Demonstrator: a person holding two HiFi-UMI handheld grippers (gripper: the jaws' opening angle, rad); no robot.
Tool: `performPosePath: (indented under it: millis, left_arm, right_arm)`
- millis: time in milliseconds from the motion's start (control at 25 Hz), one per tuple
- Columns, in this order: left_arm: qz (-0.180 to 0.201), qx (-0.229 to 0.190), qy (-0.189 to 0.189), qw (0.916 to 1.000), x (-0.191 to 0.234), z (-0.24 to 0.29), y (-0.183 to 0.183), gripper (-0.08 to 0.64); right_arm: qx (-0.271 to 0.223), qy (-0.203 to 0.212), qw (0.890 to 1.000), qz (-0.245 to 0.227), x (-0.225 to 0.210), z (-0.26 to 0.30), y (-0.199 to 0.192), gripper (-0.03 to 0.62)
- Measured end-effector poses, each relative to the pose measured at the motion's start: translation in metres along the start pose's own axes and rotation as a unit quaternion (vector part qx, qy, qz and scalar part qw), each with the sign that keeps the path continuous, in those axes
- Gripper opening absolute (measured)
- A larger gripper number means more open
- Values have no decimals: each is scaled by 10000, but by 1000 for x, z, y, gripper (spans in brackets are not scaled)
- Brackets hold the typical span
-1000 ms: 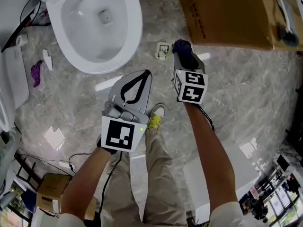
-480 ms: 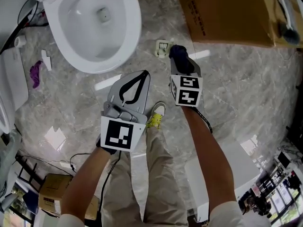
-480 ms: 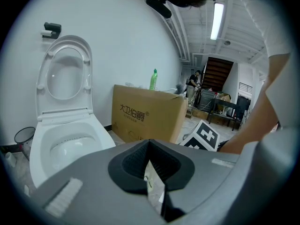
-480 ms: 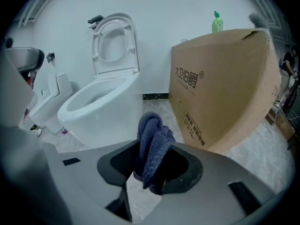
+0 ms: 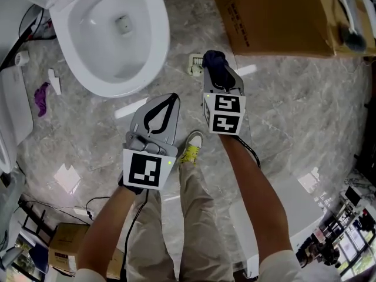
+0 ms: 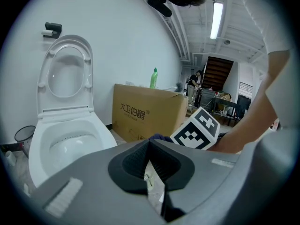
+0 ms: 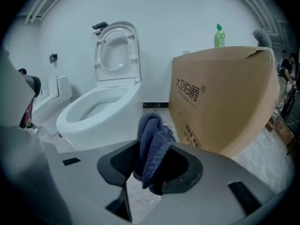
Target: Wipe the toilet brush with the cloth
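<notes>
The fingers of the right gripper point(image 7: 151, 150) point(image 5: 215, 70) are clamped on a bunched dark blue knitted cloth point(image 7: 152, 134) point(image 5: 213, 59), which stands up out of the fingertips in a folded loop. The fingers of the left gripper point(image 6: 149, 143) point(image 5: 174, 97) are closed tip to tip with nothing between them; only floor shows through the teardrop gap behind the tips.

In the head view the two grippers are held side by side above the grey marbled floor point(image 5: 294, 110), the right one a little further forward. The right gripper's black-and-white marker cube point(image 6: 200, 129) shows just beyond the left fingertips in the left gripper view. Below them is a white shoe with yellow laces point(image 5: 191, 148).

Ahead and to the left stands a white ceramic toilet point(image 7: 96, 108) point(image 5: 157, 37) point(image 6: 61, 142) with its seat and lid raised. Ahead and to the right is a large brown cardboard box point(image 7: 225, 97) point(image 5: 276, 22) point(image 6: 145, 114), with a green plastic bottle point(image 7: 218, 35) point(image 6: 153, 78) upright on top. The toilet brush point(image 5: 352, 37), with a white handle and dark bristle head, lies on the box's far right end, well apart from both grippers.
</notes>
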State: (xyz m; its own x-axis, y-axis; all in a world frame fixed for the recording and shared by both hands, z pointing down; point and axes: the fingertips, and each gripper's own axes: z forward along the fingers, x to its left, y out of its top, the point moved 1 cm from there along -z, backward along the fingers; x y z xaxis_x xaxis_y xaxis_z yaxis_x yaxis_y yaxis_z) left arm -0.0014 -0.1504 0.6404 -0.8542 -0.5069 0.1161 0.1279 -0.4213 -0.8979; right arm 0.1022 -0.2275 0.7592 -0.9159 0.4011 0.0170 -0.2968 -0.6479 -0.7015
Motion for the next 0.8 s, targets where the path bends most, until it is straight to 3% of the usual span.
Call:
performPosePath:
  millis: [440, 800]
  left_arm:
    - [-127, 18, -166, 9998, -12, 32, -56, 0]
    - [-60, 45, -316, 9995, -3, 59, -100, 0]
  right_arm:
    - [342, 17, 9993, 118, 16, 19, -80, 140]
    - [334, -38, 9992, 211, 15, 57, -116, 140]
